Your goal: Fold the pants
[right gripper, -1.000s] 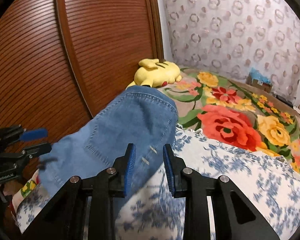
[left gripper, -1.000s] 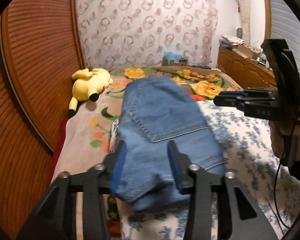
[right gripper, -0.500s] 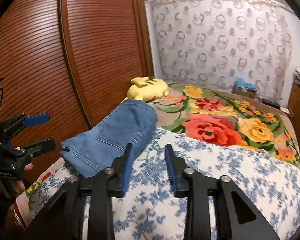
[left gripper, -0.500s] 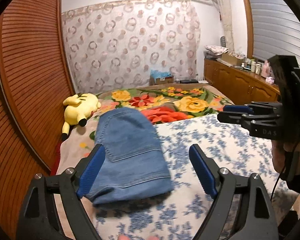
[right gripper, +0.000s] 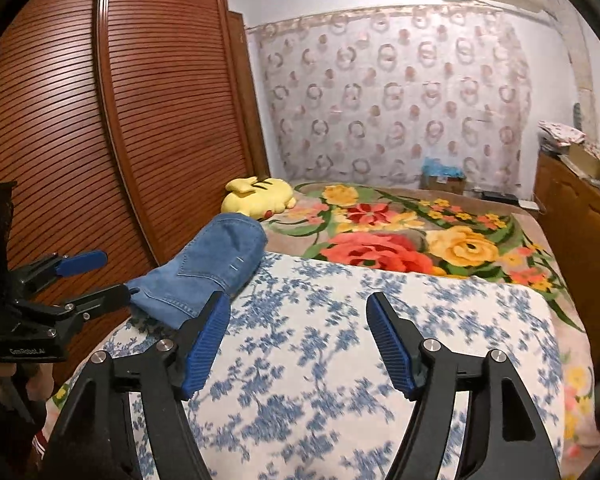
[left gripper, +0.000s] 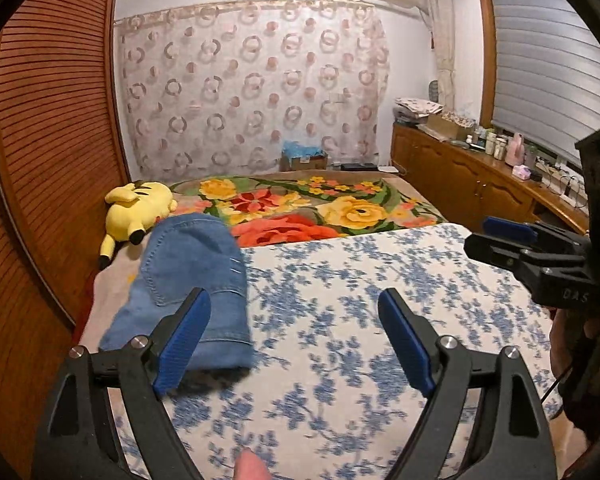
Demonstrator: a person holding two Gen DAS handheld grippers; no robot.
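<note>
The blue denim pants (left gripper: 188, 280) lie folded in a compact bundle on the left side of the bed, also seen in the right wrist view (right gripper: 208, 272). My left gripper (left gripper: 296, 332) is open and empty, held above the blue-flowered sheet, with its left finger just in front of the pants' near edge. My right gripper (right gripper: 298, 336) is open and empty, to the right of the pants and apart from them. Each gripper shows in the other's view: the right one (left gripper: 512, 240) and the left one (right gripper: 88, 280).
A yellow plush toy (left gripper: 138, 208) lies beyond the pants by the brown slatted wardrobe (right gripper: 100, 120). A bright floral blanket (left gripper: 312, 208) covers the far half of the bed. A wooden cabinet (left gripper: 480, 184) with clutter runs along the right wall.
Both grippers let go of the pants and opened wide, then pulled back and up. The folded pants now rest on the bed at the left.
</note>
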